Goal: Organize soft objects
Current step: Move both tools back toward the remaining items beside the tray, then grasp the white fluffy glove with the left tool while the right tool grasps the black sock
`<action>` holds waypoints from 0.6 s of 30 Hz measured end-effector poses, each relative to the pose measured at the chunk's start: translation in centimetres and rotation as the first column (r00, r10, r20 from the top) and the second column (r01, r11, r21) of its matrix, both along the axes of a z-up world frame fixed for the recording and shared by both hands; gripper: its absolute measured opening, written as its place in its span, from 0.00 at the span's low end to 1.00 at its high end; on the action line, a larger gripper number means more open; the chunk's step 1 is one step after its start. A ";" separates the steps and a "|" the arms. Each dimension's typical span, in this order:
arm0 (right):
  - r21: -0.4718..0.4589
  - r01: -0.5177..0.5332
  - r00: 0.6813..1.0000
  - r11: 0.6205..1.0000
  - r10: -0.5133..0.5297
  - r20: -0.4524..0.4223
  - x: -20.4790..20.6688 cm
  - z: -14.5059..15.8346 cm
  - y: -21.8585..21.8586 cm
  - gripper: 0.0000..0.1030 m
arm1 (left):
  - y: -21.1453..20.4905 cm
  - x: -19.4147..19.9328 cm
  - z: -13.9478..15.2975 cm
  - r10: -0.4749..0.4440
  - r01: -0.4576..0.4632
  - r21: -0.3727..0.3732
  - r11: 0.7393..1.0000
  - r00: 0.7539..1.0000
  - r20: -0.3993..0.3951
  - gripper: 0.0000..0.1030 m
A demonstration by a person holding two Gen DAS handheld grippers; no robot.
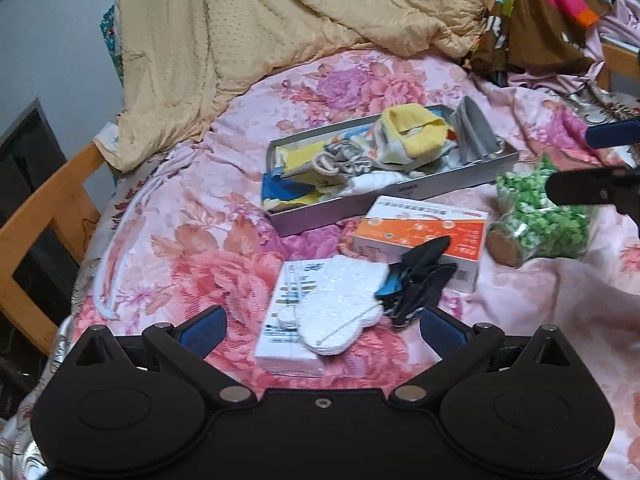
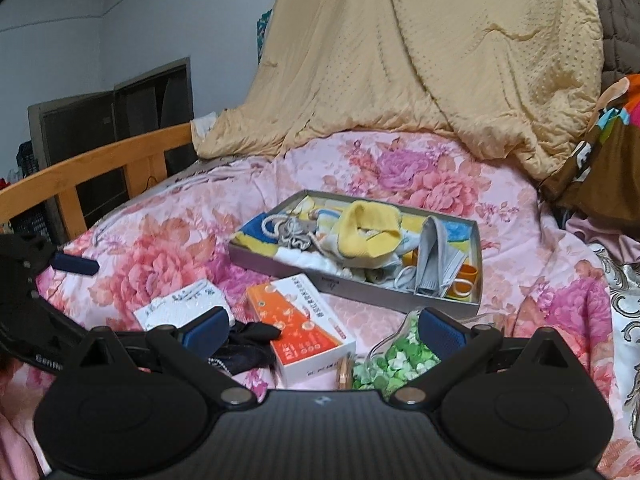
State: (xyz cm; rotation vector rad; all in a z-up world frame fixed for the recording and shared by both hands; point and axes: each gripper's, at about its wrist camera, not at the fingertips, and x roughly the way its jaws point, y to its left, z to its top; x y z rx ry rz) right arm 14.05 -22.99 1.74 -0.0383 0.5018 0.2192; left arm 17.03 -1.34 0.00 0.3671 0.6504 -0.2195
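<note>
A grey tray (image 1: 352,212) (image 2: 360,290) on the floral bedspread holds soft items: a yellow cloth (image 1: 416,132) (image 2: 370,226), a grey mask (image 1: 472,132) (image 2: 434,256) and a knitted piece (image 1: 344,160) (image 2: 294,236). A white knitted sock (image 1: 340,304) lies on a white box (image 1: 276,344) just ahead of my open, empty left gripper (image 1: 322,328). A black cloth (image 1: 416,280) (image 2: 248,344) lies beside it against an orange box (image 1: 420,232) (image 2: 304,328). My right gripper (image 2: 324,328) is open and empty above these.
A clear jar of green pieces (image 1: 540,216) (image 2: 396,360) lies on its side at the right. A tan quilt (image 1: 280,40) (image 2: 420,60) is heaped behind the tray. A wooden bed rail (image 1: 36,232) (image 2: 100,164) runs along the left. Colourful clothes (image 1: 552,12) pile at far right.
</note>
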 end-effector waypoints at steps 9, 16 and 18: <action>-0.043 -0.042 0.998 0.998 0.040 -0.046 0.9 -1.3 1.3 1.00 | 1.0 1.5 -0.3 0.077 -0.078 -0.001 0.997 0.996 -0.044 0.99; -0.048 -0.107 0.991 0.993 0.102 -0.092 1.6 -2.3 2.3 1.00 | 1.8 2.8 -1.2 0.101 -0.102 -0.004 0.995 0.991 -0.093 0.99; -0.057 -0.130 0.987 0.990 0.124 -0.101 1.8 -2.5 2.6 1.00 | 1.8 3.2 -1.6 0.100 -0.099 0.017 0.995 0.990 -0.096 0.99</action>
